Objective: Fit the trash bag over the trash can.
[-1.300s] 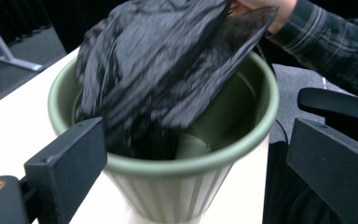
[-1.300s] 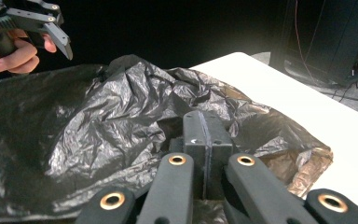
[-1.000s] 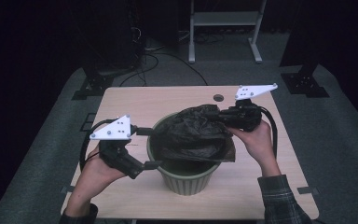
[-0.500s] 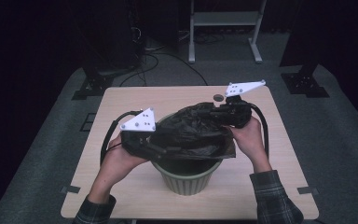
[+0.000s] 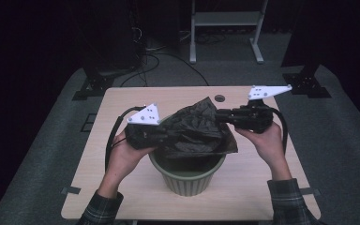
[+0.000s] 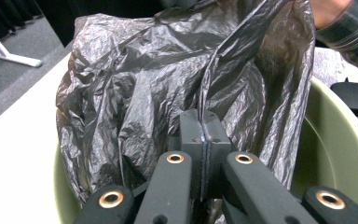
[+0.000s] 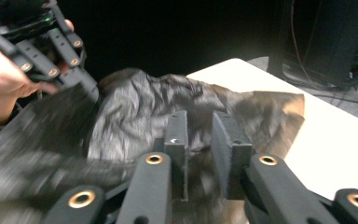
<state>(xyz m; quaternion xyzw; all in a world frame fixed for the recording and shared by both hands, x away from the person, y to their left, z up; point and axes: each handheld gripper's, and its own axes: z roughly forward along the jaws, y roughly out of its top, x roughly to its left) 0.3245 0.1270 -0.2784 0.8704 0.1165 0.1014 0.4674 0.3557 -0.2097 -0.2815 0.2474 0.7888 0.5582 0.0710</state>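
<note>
A crumpled black plastic bag [image 5: 192, 129] bulges out of a green plastic pot [image 5: 187, 180] standing on the wooden table [image 5: 122, 103]. My left gripper [image 5: 171, 133] reaches in from the left; its jaws have just closed and are shut on a fold of the bag [image 6: 135, 84], pads [image 6: 191, 135] pressed together above the pot's rim [image 6: 335, 140]. My right gripper [image 5: 218, 116] comes in from the right at the bag's upper edge. Its jaws [image 7: 199, 126] have just been opening and stand a little apart over the bag [image 7: 135, 107], without pressing on it.
A round cable hole [image 5: 219, 98] sits in the table's far side. Beyond the table are a white-legged stand [image 5: 225, 28] and cables on the grey floor [image 5: 159, 61]. The other gripper's jaws [image 7: 86, 84] show at the upper left of the right gripper view.
My left gripper moved from beside the pot's left rim up and right onto the bag and closed on it. The right gripper's jaws have parted at the bag's right edge.
</note>
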